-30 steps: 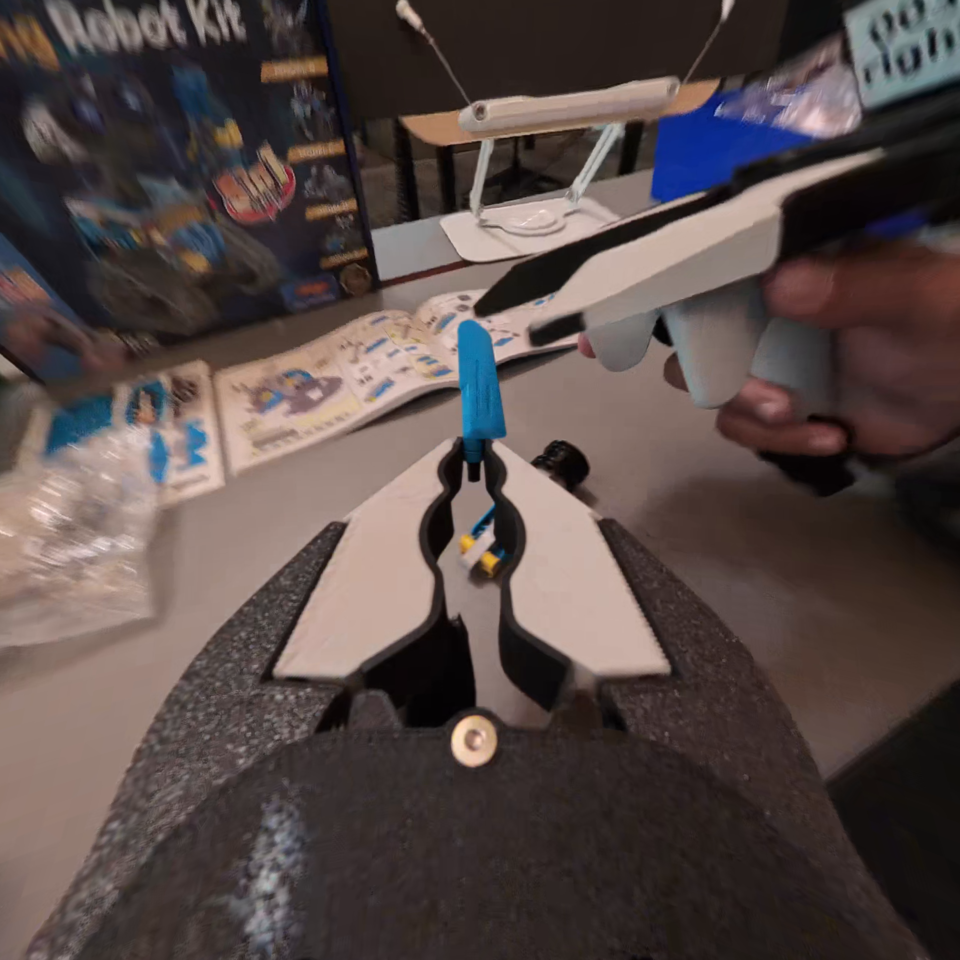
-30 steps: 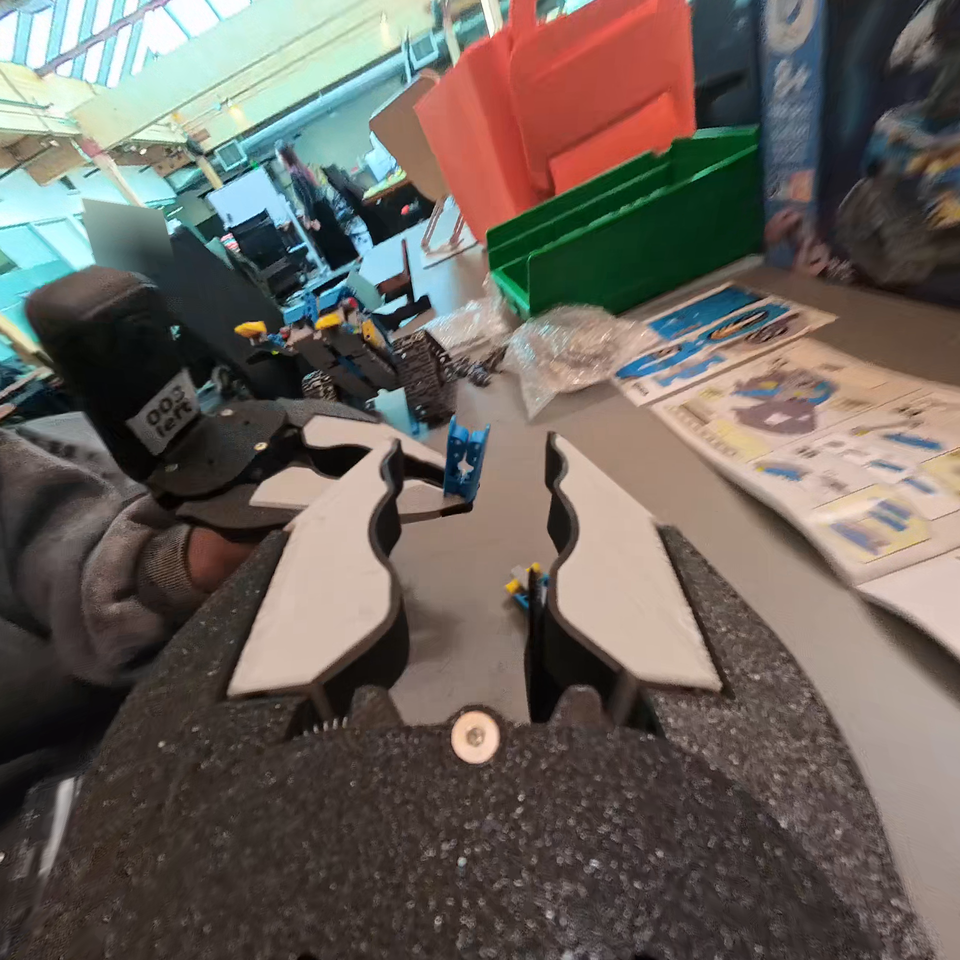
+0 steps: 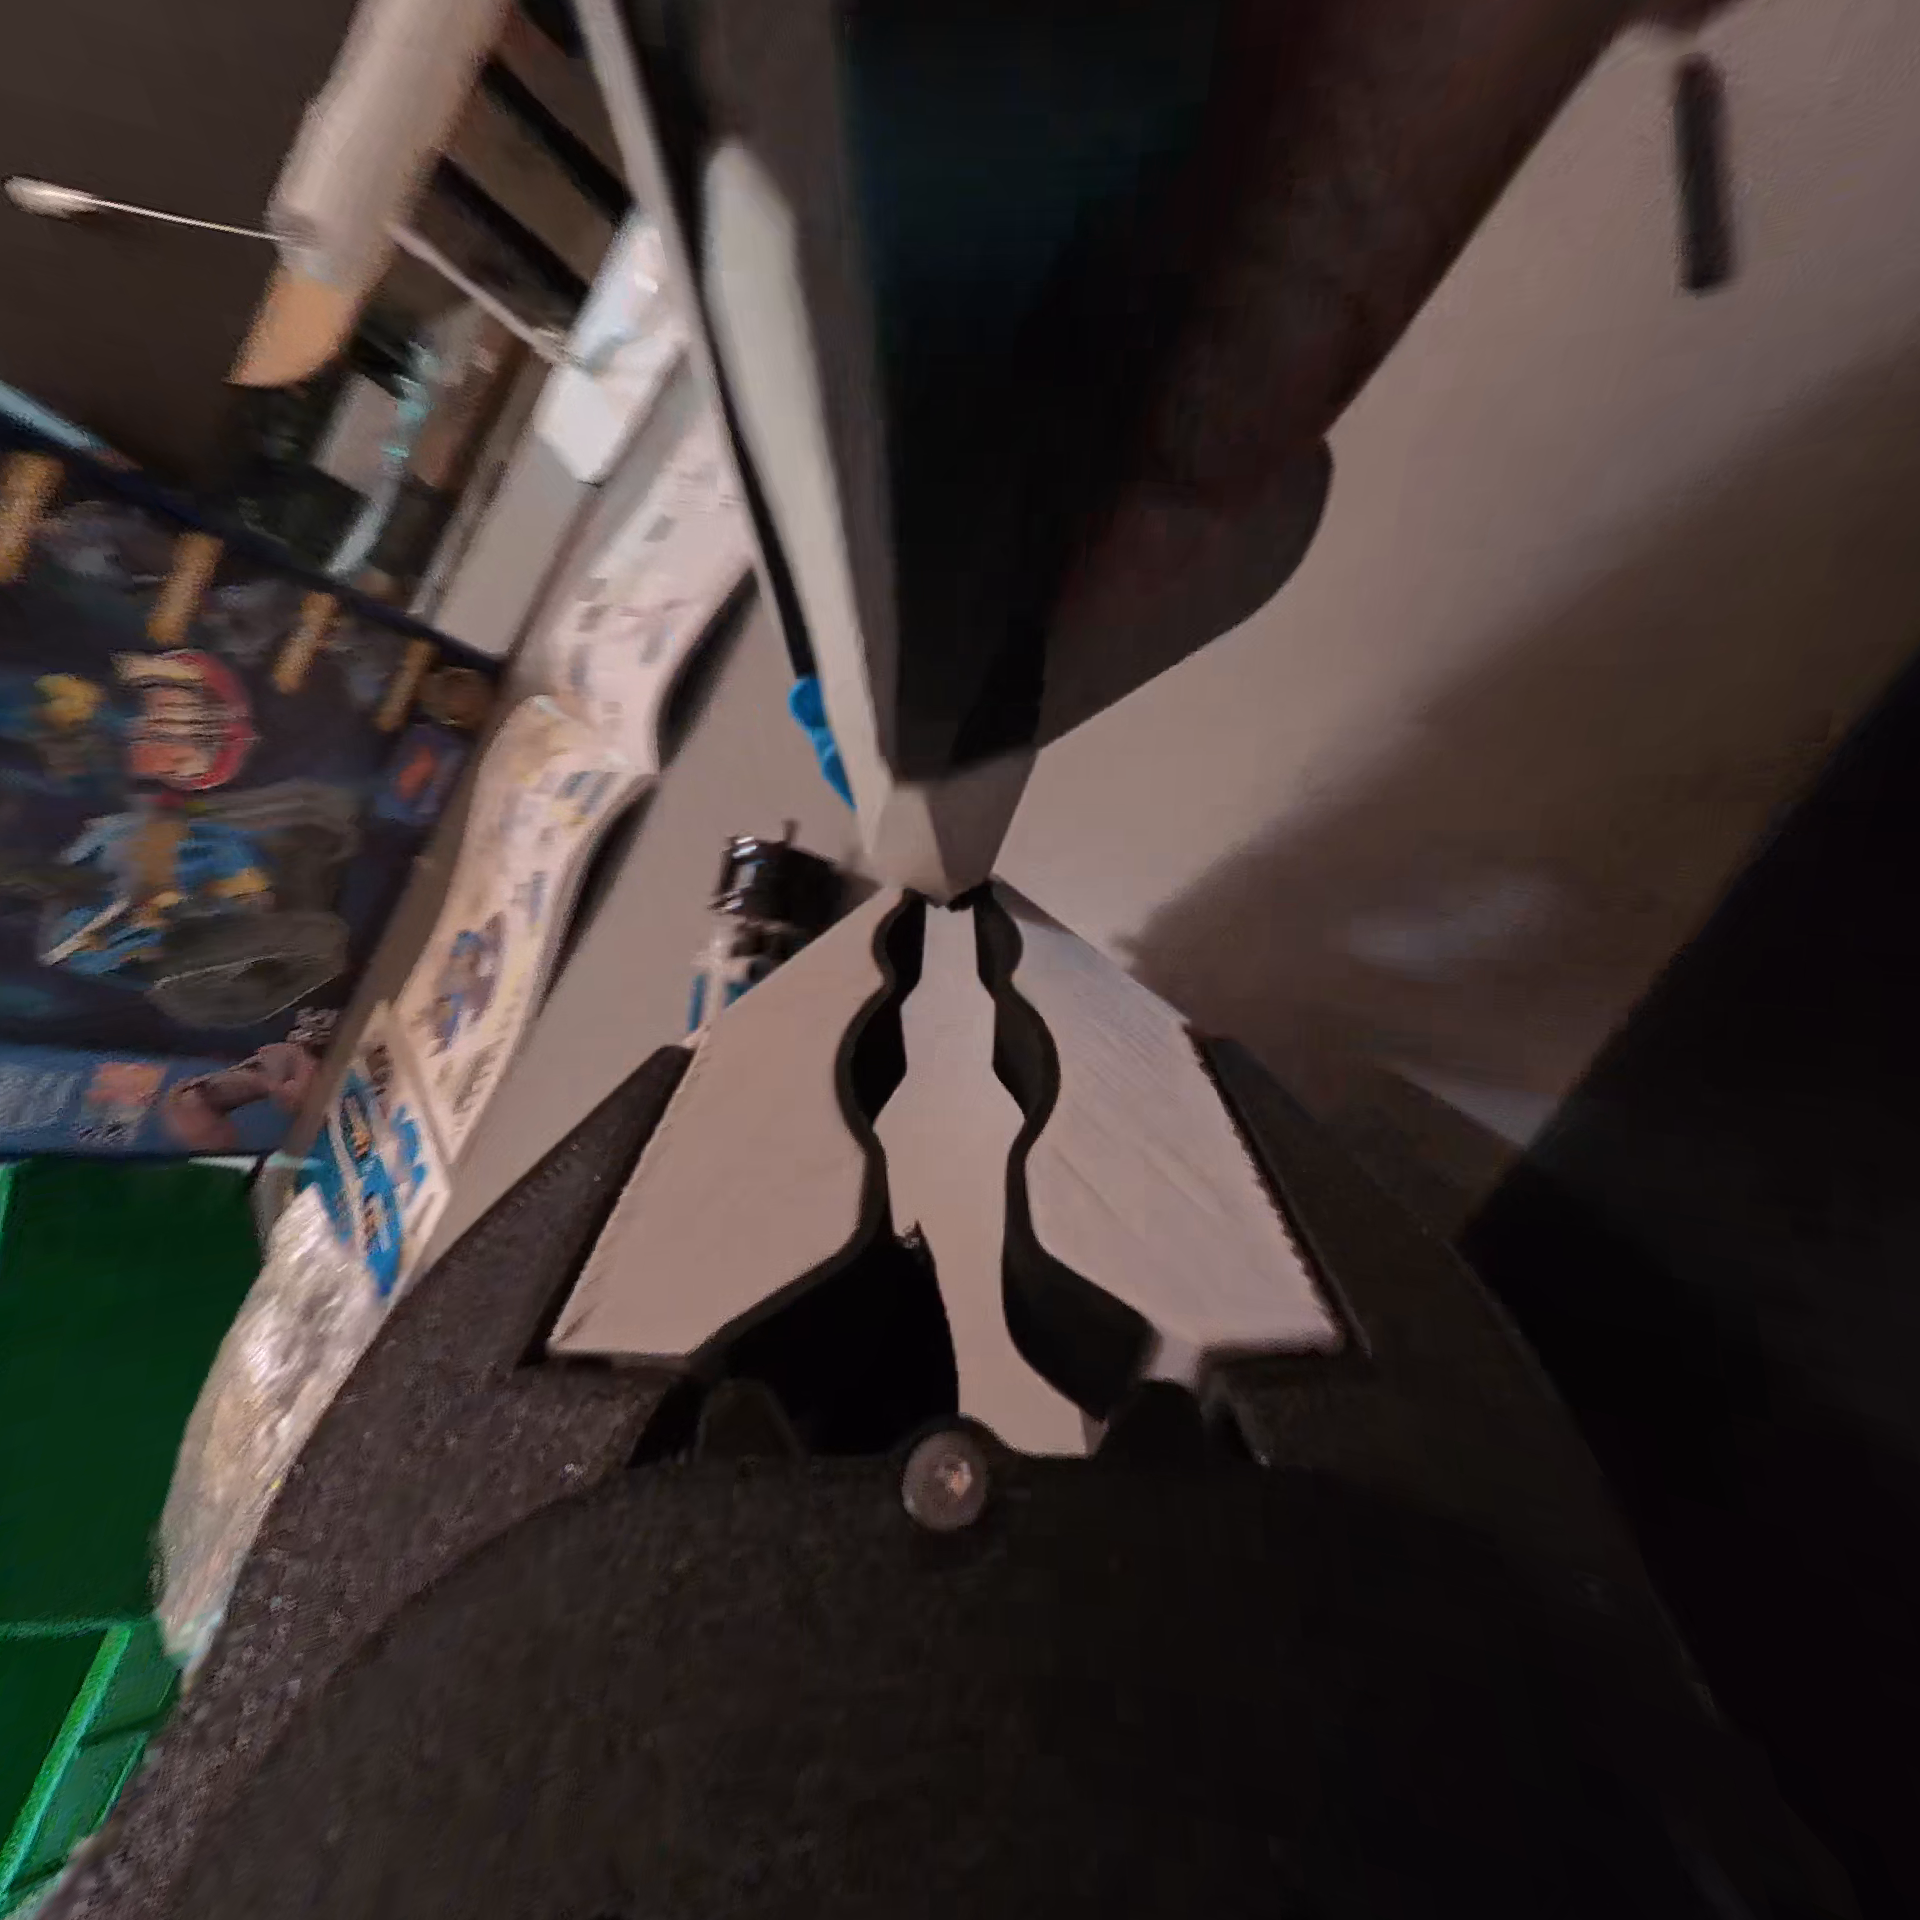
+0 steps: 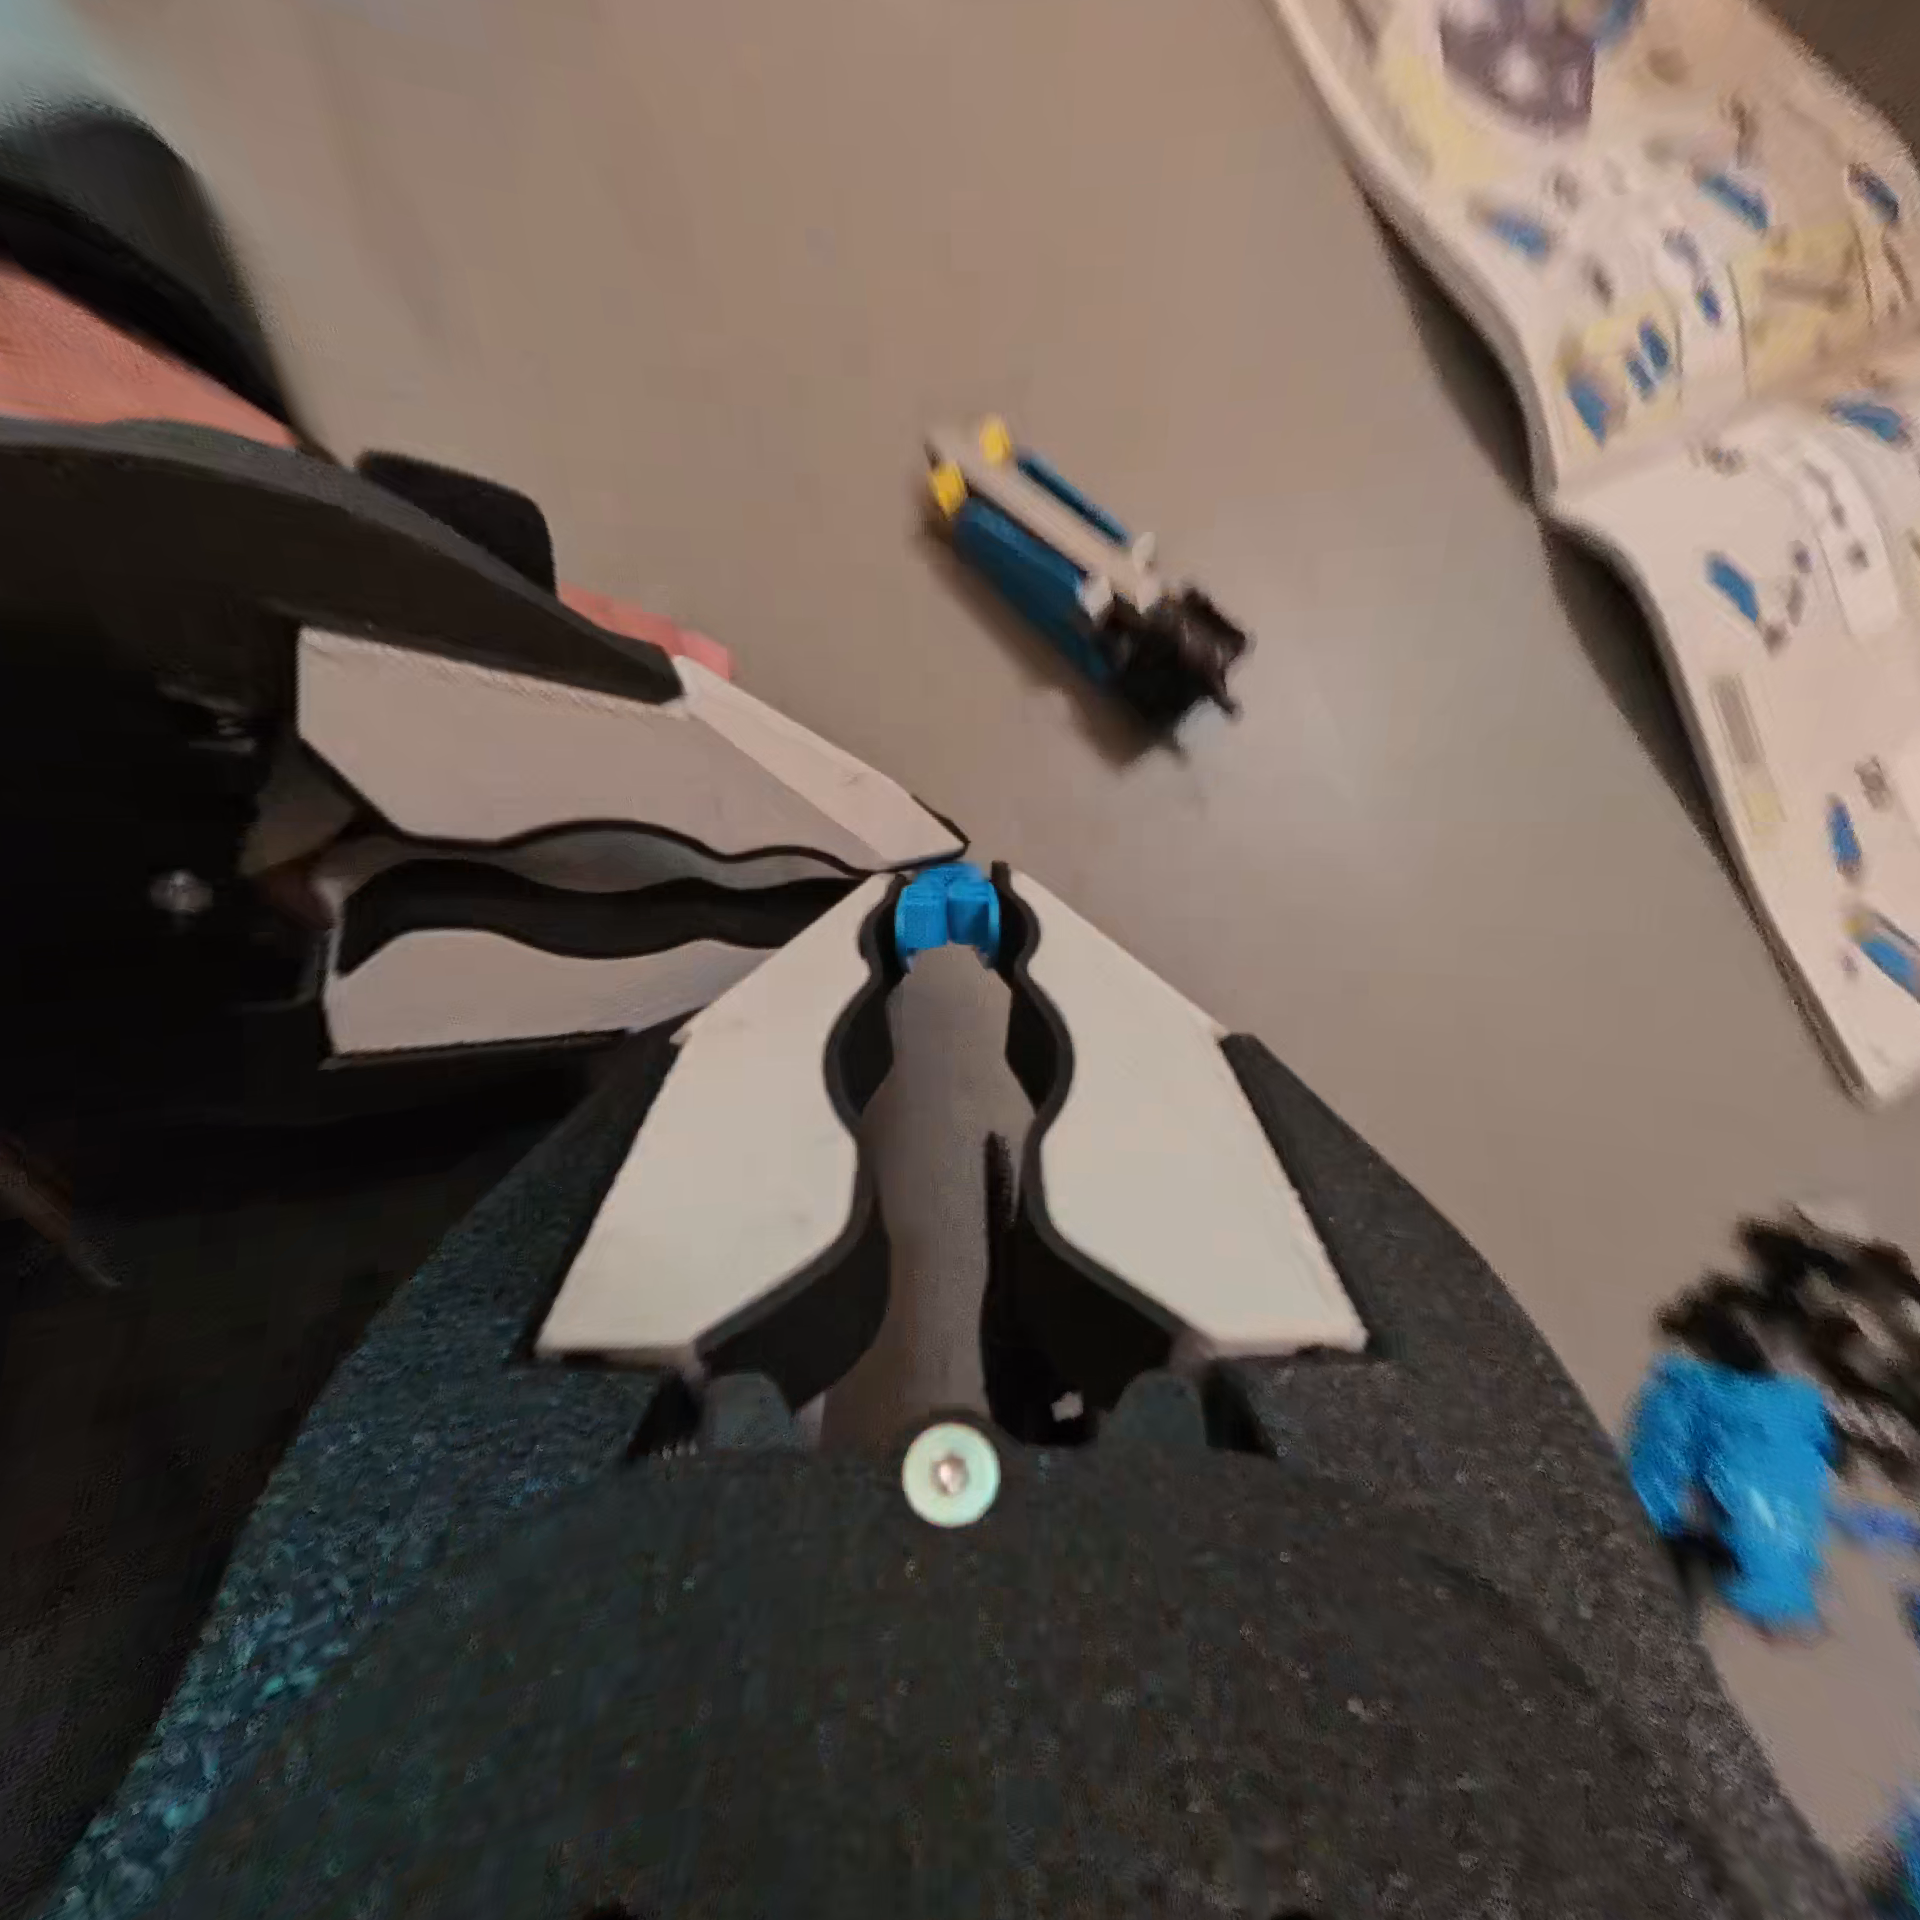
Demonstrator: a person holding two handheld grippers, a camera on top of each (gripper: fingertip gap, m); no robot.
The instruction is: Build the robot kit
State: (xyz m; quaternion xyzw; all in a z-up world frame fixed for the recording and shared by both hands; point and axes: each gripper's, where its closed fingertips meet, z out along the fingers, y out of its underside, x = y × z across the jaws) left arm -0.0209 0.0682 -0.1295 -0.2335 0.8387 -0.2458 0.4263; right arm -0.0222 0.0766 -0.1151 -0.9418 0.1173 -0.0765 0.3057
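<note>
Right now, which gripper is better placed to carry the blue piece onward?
Right, probably: the right gripper is shut on the blue piece, while the left gripper sits beside it, gripping nothing visible.

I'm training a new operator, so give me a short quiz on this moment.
1. True or false: the right hand-held gripper is shut on a blue piece.
2. What lies on the table beyond its tips? A) a blue-and-white assembly B) a cup C) scissors
3. Fill in: in the right wrist view, the open booklet lies to the assembly's ___.
Key: 1 true; 2 A; 3 right.
</note>
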